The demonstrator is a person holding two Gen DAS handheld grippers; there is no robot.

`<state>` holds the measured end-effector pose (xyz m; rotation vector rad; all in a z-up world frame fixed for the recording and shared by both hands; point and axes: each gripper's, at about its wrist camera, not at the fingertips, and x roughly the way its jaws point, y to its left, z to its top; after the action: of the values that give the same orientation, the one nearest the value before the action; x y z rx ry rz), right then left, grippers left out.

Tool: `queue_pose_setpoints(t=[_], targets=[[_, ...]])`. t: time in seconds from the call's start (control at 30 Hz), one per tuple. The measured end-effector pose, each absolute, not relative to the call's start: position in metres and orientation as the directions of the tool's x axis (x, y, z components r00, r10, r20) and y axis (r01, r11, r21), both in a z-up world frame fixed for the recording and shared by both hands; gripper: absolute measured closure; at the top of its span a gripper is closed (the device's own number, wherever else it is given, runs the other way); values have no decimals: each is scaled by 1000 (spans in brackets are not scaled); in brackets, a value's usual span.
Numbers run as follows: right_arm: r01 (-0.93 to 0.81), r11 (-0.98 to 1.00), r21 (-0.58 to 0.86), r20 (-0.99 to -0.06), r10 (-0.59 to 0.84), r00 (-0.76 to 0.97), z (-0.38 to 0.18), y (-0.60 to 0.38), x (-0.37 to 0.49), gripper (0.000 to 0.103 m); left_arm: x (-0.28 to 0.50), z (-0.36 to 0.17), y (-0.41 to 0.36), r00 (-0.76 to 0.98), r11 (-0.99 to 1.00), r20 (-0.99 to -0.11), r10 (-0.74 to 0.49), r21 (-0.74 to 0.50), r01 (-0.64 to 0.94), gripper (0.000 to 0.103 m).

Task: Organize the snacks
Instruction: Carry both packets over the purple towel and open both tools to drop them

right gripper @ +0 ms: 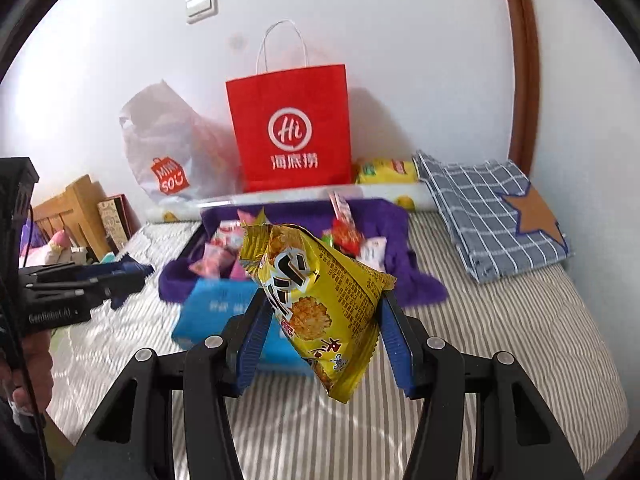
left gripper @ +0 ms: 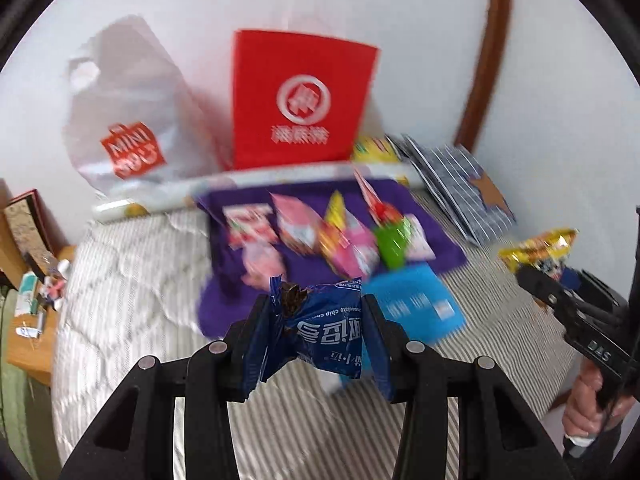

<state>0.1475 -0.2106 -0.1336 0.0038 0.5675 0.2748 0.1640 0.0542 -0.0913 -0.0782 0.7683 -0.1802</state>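
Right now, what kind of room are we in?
Most likely a bedroom: the snacks lie on a striped quilted bed cover, a folded checked blanket sits near a curved wooden headboard, and a light switch is on the white wall.

The left gripper (left gripper: 316,344), at the lower centre of its own view, is a black moulded plastic frame with triangular cut-outs, round silver pivot pins and two blue ribbed finger pads (left gripper: 378,344). The right gripper (right gripper: 322,338), lower centre of its view, is built identically, with blue ribbed pads (right gripper: 394,340). Seen from the side at the left edge, the black body bears white lettering, and a thin black cable runs down past the hand (right gripper: 24,376) gripping the handle.
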Motion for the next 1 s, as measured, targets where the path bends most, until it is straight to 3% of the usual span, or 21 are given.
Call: queue_pose_setpoints(t=[0.53,1.0], targets=[[-240,966,99,-506,257,823,-93,-204,221,49,226,-62,57,761,982,-627,-170,-169,80,61],[-249,964,93,-513,261,818,-91,-188,304,49,304,-41,42,775,990,-619,-130,-116,74,61]])
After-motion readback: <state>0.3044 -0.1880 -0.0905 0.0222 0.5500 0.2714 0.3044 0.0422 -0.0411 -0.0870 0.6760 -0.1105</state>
